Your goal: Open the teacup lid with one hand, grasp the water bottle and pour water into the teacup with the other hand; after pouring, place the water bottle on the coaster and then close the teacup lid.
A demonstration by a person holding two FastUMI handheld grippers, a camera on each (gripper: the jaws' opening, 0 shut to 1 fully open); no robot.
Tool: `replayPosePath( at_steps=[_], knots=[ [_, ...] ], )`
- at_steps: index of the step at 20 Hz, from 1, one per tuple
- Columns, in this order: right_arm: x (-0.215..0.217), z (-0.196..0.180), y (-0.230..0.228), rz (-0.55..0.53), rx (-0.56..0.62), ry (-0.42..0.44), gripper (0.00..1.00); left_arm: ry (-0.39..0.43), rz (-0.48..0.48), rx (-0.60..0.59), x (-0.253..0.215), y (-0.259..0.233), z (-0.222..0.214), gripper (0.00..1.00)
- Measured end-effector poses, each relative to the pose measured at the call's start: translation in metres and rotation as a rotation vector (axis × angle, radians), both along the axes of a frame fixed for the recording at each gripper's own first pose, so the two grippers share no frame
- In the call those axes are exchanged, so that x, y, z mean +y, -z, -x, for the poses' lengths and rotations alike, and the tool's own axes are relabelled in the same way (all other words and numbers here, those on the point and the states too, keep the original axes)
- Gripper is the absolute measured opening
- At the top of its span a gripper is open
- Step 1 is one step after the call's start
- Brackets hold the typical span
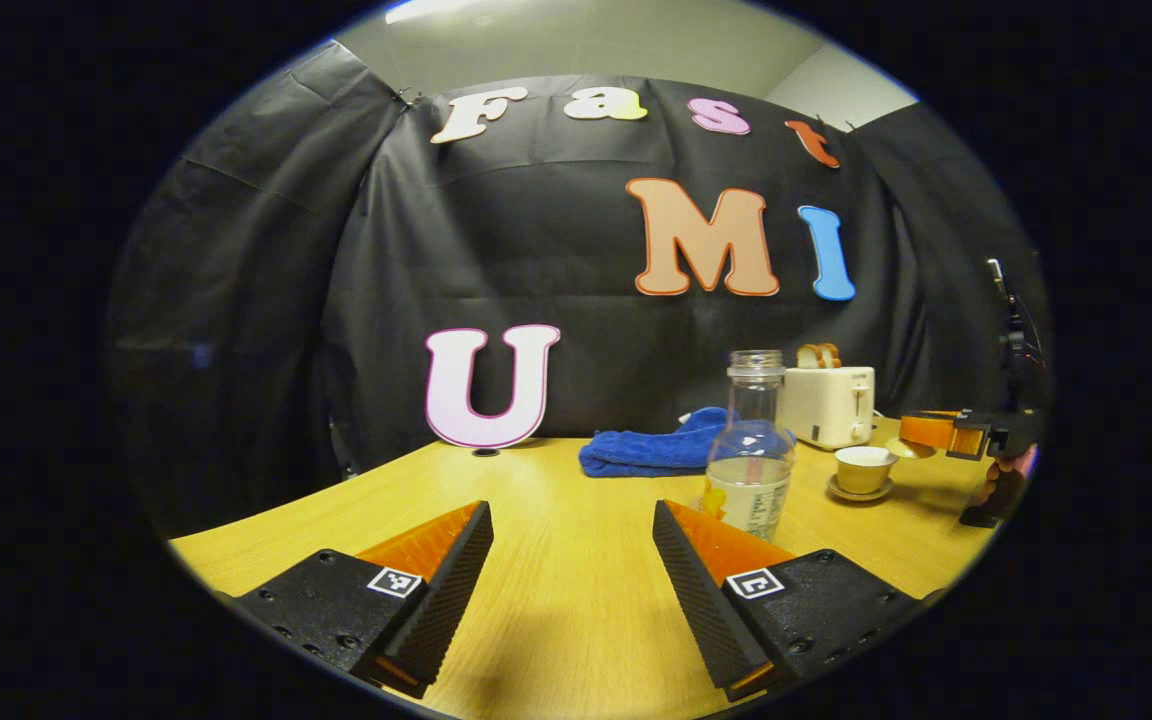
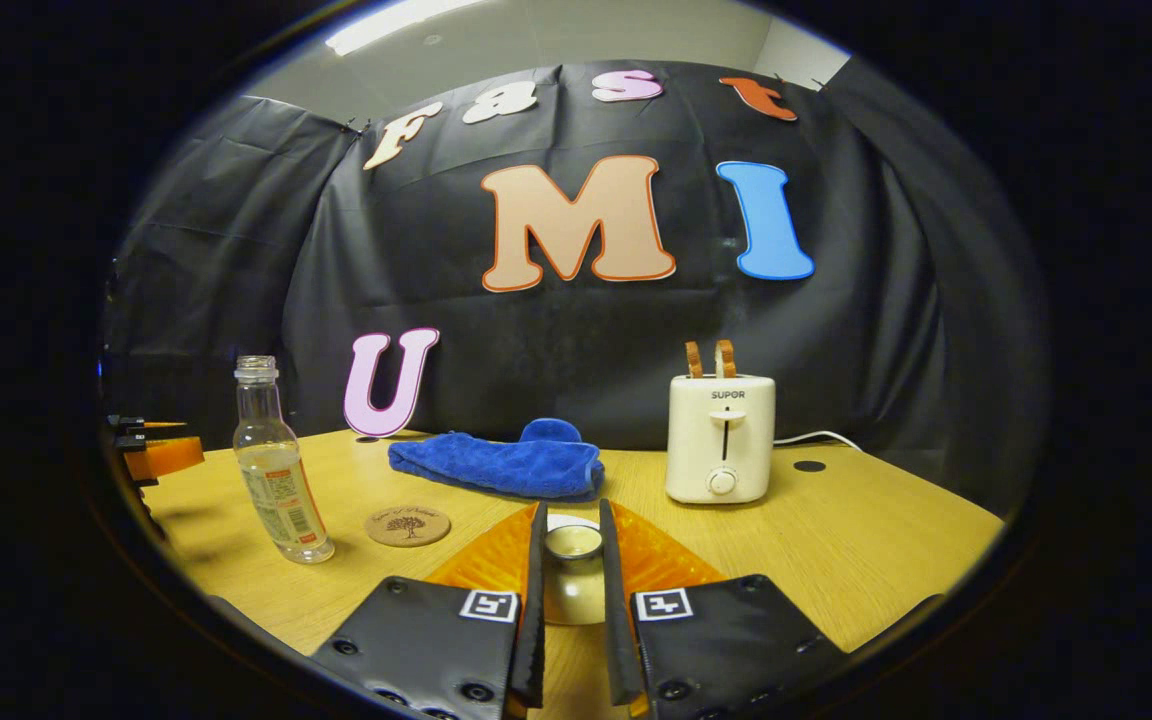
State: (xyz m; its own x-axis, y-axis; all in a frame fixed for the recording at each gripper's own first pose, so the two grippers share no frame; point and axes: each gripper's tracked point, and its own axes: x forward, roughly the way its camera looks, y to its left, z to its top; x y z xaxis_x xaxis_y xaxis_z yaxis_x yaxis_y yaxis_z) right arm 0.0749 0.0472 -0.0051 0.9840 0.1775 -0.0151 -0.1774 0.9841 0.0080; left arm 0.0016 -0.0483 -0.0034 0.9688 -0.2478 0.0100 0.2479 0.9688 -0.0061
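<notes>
Lid step in hand: right gripper (image 2: pixel 572 560) narrowed around what looked like the teacup lid (image 2: pixel 573 541), teacup (image 1: pixel 863 468) open on the desk (image 1: pixel 556 520); left gripper (image 1: pixel 572 560) wide, next closing on the water bottle (image 1: pixel 751 450).

Blue towel (image 2: pixel 501 464) lies beside toaster (image 2: pixel 721 438) holding bread slices (image 2: pixel 710 358).

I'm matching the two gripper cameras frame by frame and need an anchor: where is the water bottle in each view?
Left gripper view: the water bottle stands right of centre on the table, just beyond the camera's own right finger, uncapped.
Right gripper view: the water bottle stands far left, beside the round coaster.
Shared landmark: the blue towel lies behind the bottle at the table's back edge, with the toaster to its right.
</notes>
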Motion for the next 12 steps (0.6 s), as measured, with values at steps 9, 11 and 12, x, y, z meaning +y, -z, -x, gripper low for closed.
replayPosePath(
  at_steps=[9, 11, 12],
  knots=[
    [-0.031, 0.025, -0.002, 0.003, -0.006, 0.101, 0.28, 0.195, 0.005, 0.003, -0.057, 0.0, -0.003, 0.94],
    [-0.038, 0.03, -0.003, 0.004, -0.008, 0.124, 0.28, 0.227, 0.006, 0.003, -0.071, 0.0, -0.005, 0.93],
    [-0.04, 0.033, -0.003, 0.004, -0.008, 0.133, 0.28, 0.24, 0.005, 0.003, -0.078, -0.001, -0.006, 0.94]
  ],
)
